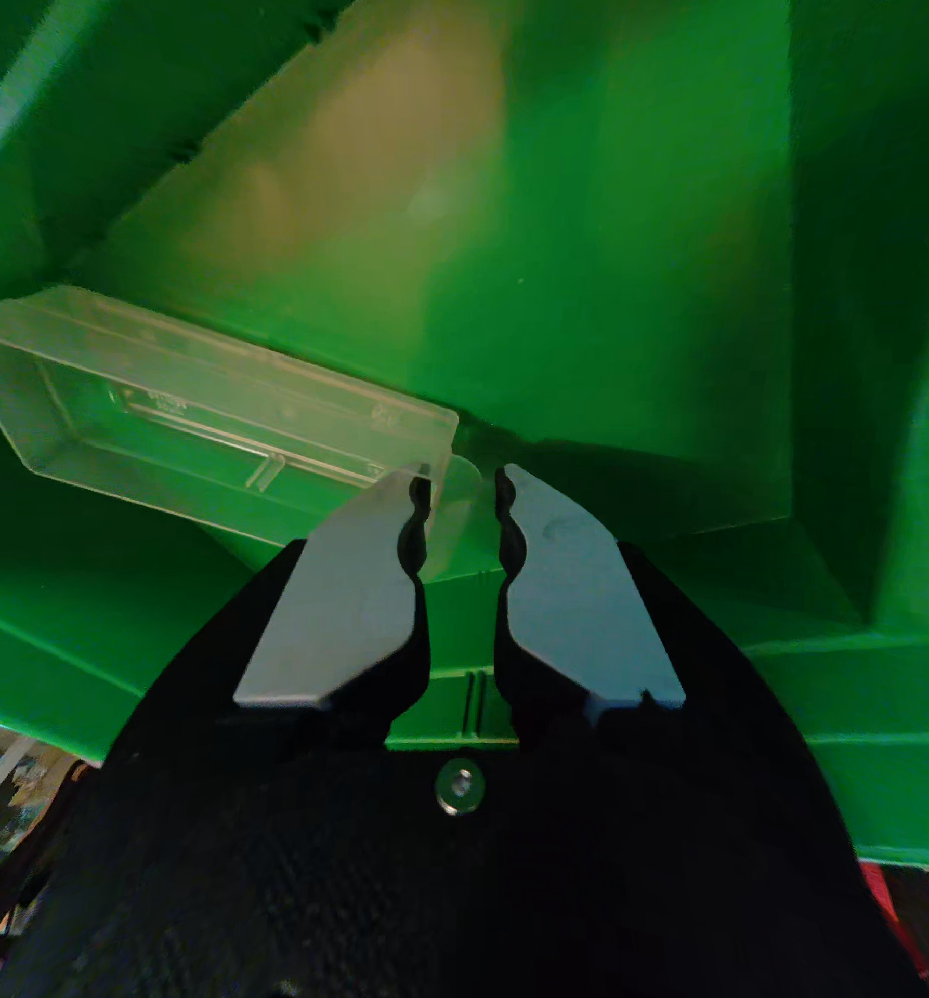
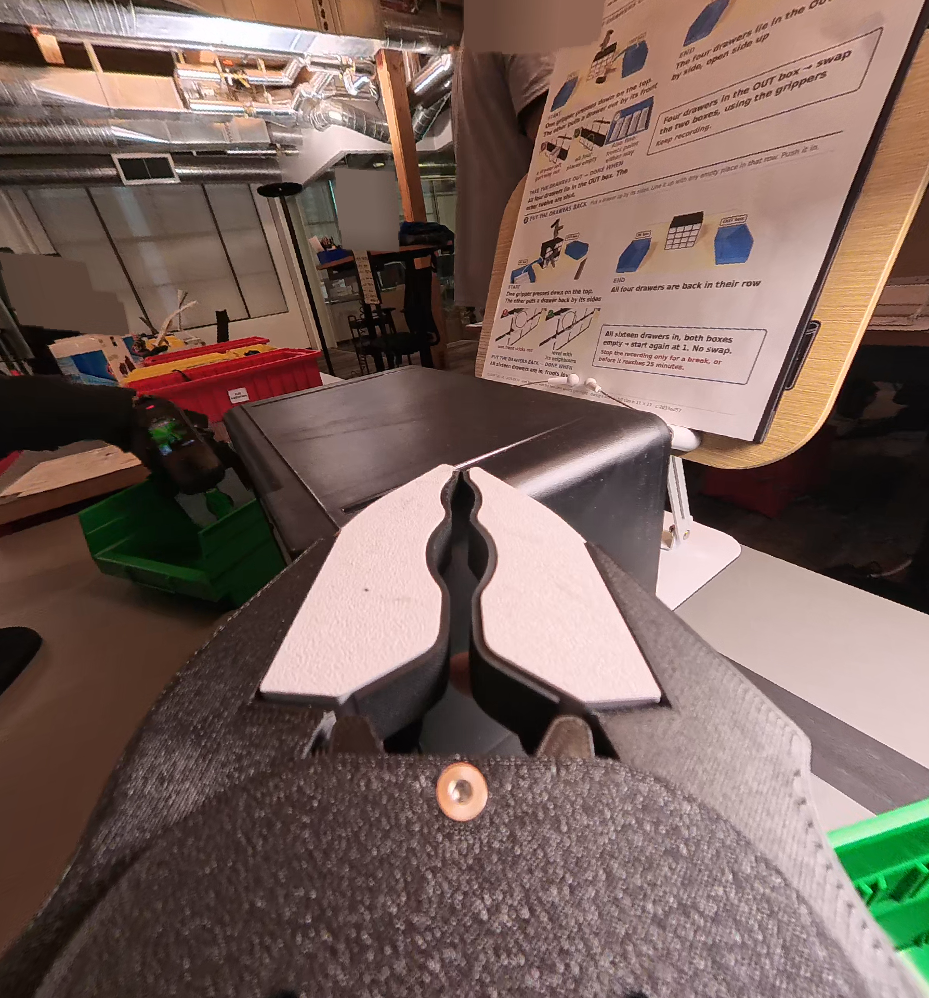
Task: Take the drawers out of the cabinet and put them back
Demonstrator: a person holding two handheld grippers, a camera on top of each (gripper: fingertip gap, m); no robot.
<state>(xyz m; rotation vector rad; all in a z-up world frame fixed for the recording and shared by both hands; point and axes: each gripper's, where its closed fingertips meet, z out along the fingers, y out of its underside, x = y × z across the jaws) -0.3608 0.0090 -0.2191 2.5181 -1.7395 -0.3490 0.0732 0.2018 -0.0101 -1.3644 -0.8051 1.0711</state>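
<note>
Left wrist view: left gripper (image 1: 462, 489) is inside a green bin (image 1: 613, 270), pointing down at its floor. Fingers spread a little, a clear gap between the tips. A small tab (image 1: 459, 486) on the end of a clear drawer (image 1: 203, 405) sits in that gap; whether the pads touch it cannot be told. The drawer lies on the bin floor, open side towards the camera, stretching left from the fingertips. It looks empty. A second clear drawer (image 1: 343, 178) lies farther in, blurred, against the bin's far wall.

Right wrist view: right gripper (image 2: 459, 475) has its fingers pressed together at the tips, nothing between them. The tips rest on or just over the near top edge of the black cabinet (image 2: 424, 421); contact cannot be confirmed. Cabinet stands on a grey table (image 2: 100, 621). Left of the cabinet, just beside it, is the green bin (image 2: 181, 545), with the left gripper (image 2: 181, 448) reaching down into it. A second green bin (image 2: 910, 875) shows at the near right corner. Behind the cabinet, an instruction sheet (image 2: 694, 216) on a tilted stand. Red bins (image 2: 246, 372) sit far left.
</note>
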